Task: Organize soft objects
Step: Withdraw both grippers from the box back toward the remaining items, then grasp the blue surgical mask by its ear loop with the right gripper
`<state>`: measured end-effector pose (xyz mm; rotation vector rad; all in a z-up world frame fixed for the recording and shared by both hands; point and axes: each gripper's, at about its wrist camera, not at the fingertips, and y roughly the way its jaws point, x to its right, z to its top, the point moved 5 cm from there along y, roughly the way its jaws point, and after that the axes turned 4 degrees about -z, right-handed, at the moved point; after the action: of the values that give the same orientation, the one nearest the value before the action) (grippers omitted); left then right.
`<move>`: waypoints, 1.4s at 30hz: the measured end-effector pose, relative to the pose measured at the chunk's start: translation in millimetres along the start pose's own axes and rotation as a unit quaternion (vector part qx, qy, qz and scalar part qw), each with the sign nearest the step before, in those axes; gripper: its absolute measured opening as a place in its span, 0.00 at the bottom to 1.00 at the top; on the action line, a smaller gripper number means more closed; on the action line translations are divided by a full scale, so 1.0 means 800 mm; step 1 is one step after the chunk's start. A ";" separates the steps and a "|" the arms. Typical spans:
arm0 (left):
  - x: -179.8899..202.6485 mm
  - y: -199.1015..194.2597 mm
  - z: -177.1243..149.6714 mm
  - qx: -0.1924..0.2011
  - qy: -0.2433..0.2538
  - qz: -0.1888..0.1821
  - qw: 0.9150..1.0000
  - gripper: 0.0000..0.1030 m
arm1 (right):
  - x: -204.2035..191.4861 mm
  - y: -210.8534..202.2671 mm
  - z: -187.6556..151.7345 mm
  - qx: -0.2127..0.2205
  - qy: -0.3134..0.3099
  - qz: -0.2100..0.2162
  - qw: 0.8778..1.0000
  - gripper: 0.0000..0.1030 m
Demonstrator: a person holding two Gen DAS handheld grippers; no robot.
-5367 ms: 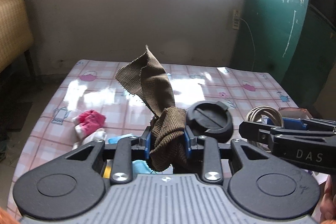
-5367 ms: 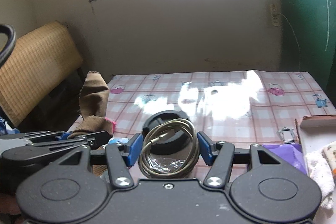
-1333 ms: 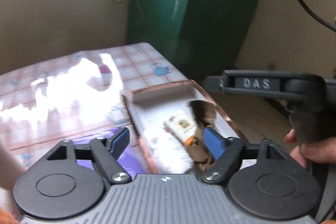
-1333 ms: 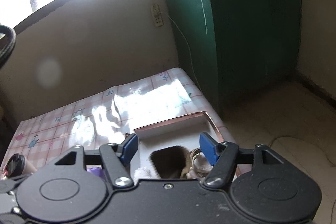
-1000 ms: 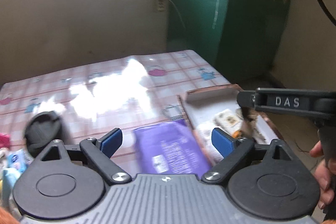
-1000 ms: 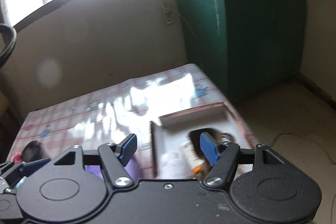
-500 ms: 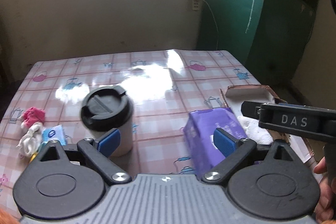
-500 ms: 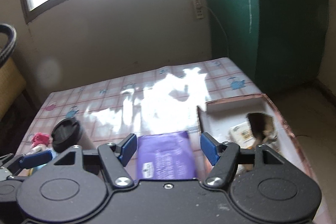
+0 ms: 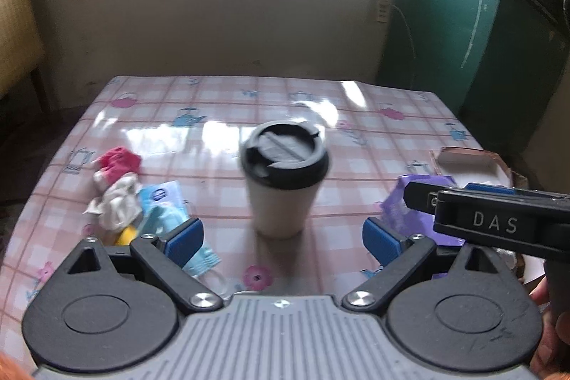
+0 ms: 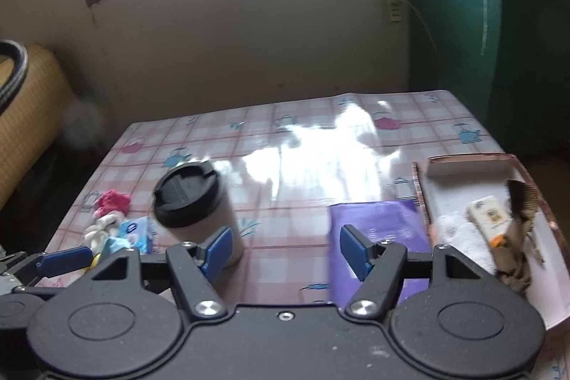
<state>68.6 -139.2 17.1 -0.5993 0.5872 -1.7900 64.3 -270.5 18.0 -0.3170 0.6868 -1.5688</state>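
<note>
A pink checked table (image 9: 221, 116) carries a lidded cup (image 9: 283, 180) mid-surface, and a red-and-white cloth bundle (image 9: 115, 187) lies near its left edge. At the right edge, the open box (image 10: 473, 166) holds a brown cloth (image 10: 522, 202) and a white cloth (image 10: 463, 237). The left gripper (image 9: 283, 237) and right gripper (image 10: 283, 248) both hang wide open and empty.

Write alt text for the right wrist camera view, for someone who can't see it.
The right gripper is open and empty above a pink checked tablecloth. Ahead stand a white paper cup with a black lid, a purple packet, and a shallow cardboard box holding a brown knitted cloth.
</note>
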 end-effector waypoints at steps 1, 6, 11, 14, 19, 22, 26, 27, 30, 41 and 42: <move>-0.006 -0.003 -0.002 0.001 -0.002 0.002 1.000 0.96 | -0.006 0.001 -0.001 -0.001 -0.002 0.004 1.000 0.77; -0.040 -0.014 -0.014 0.001 -0.024 0.008 1.000 0.96 | -0.044 0.005 -0.008 -0.007 -0.020 0.024 0.999 0.77; -0.078 -0.029 -0.032 0.003 -0.042 0.011 0.999 0.96 | -0.087 0.009 -0.022 -0.013 -0.047 0.057 0.997 0.77; -0.102 -0.035 -0.047 0.002 -0.057 0.011 0.998 0.96 | -0.114 0.012 -0.034 -0.017 -0.062 0.078 0.995 0.77; -0.136 -0.038 -0.071 -0.011 -0.073 0.024 0.997 0.97 | -0.146 0.024 -0.057 -0.034 -0.084 0.099 0.991 0.77; -0.156 -0.032 -0.086 -0.022 -0.087 0.035 0.995 0.97 | -0.156 0.030 -0.069 -0.045 -0.097 0.107 0.989 0.77; -0.180 -0.022 -0.099 -0.033 -0.116 0.042 0.992 0.97 | -0.156 0.036 -0.080 -0.054 -0.100 0.104 0.988 0.77; -0.183 -0.018 -0.100 -0.034 -0.121 0.041 0.991 0.97 | -0.155 0.039 -0.082 -0.057 -0.099 0.103 0.988 0.77; -0.188 -0.012 -0.102 -0.041 -0.124 0.042 0.990 0.97 | -0.156 0.049 -0.085 -0.063 -0.096 0.109 0.987 0.77; -0.217 -0.011 -0.107 -0.036 -0.146 0.060 0.987 0.97 | -0.209 0.116 -0.072 -0.065 -0.140 0.143 0.978 0.77; -0.220 -0.012 -0.107 -0.035 -0.147 0.060 0.987 0.97 | -0.215 0.124 -0.071 -0.063 -0.144 0.142 0.977 0.77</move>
<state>52.8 40.1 -59.8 -0.8419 0.4724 -1.5367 133.4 -88.4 -51.2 -0.5074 0.5763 -1.1809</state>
